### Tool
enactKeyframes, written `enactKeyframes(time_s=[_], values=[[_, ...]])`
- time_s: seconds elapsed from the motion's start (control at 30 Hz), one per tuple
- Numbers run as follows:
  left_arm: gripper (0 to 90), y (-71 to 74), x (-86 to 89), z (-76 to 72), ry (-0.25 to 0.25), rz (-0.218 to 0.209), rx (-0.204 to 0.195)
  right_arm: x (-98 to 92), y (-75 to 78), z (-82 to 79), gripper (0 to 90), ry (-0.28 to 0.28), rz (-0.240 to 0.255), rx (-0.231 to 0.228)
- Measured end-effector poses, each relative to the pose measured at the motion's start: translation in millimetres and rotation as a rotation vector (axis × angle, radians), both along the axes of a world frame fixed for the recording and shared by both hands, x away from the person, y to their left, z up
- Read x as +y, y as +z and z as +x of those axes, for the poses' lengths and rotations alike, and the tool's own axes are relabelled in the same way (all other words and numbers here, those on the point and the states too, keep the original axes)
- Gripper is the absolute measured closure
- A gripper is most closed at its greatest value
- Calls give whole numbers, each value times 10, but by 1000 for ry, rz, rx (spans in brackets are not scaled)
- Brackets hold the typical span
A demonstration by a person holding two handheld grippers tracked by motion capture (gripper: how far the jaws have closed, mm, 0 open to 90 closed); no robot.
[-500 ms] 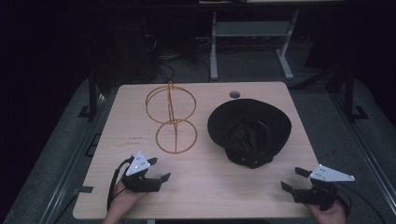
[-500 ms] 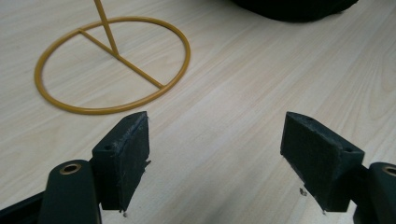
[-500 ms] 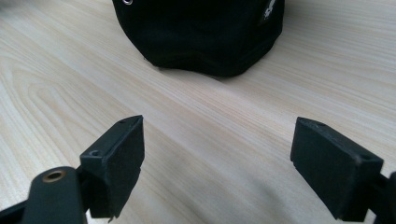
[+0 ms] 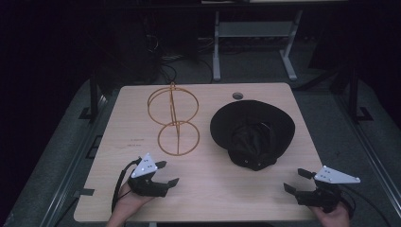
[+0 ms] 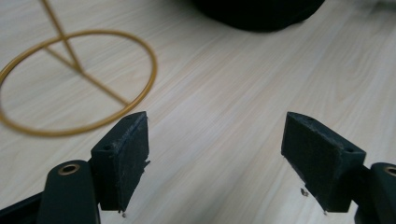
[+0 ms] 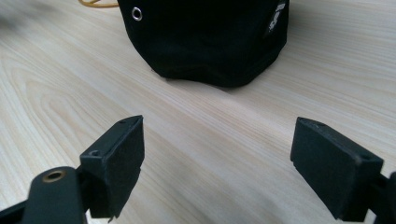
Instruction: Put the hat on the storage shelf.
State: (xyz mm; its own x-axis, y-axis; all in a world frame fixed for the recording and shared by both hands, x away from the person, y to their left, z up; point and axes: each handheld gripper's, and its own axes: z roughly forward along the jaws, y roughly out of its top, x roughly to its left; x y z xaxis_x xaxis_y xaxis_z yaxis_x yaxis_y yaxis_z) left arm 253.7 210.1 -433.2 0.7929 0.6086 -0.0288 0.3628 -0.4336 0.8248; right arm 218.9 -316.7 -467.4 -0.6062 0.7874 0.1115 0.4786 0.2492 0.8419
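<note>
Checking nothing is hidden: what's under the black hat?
The black hat lies flat on the wooden table, its crown slumped towards the near edge. Bare tabletop shows around the brim; whatever lies beneath is covered by fabric.

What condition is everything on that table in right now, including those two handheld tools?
Black hat: lying on the table, crown slumped, untouched.
Gold wire stand: upright, bare, nothing on it.
Left tool: open, empty, beside the stand's base ring.
Right tool: open, empty, near the hat.

On the light wooden bench (image 4: 208,189) I count one black fabric brimmed hat (image 4: 252,132), one gold wire stand (image 4: 174,119) and two black handheld grippers, the left gripper (image 4: 166,173) and the right gripper (image 4: 297,179).
</note>
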Motion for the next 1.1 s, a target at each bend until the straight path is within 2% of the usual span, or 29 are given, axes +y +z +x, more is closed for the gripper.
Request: enactKeyframes(time_s=[0.03, 0.2, 0.37, 0.7, 0.87, 0.93, 1.07, 1.1], values=[[231, 62, -72, 14, -20, -4, 10, 7, 2, -2, 170, 2, 3, 2], [232, 276, -266, 56, -73, -2, -37, 7, -5, -1, 171, 7, 1, 3], [234, 436, -515, 115, -130, -5, -54, -5, -12, 3, 170, 10, 7, 9], [245, 643, -1024, 288, -222, 23, -92, 19, -3, -9, 170, 24, 9, 2], [254, 747, -1237, 404, -250, 45, -113, 24, 4, -10, 170, 28, 13, -3], [255, 770, -1310, 472, -265, 52, -109, 19, 3, -11, 170, 27, 16, -4], [261, 748, -1461, 612, -285, 103, -89, 9, 7, -15, 170, 27, 19, -7], [261, 748, -1461, 612, -285, 103, -89, 9, 7, -15, 170, 27, 19, -7]])
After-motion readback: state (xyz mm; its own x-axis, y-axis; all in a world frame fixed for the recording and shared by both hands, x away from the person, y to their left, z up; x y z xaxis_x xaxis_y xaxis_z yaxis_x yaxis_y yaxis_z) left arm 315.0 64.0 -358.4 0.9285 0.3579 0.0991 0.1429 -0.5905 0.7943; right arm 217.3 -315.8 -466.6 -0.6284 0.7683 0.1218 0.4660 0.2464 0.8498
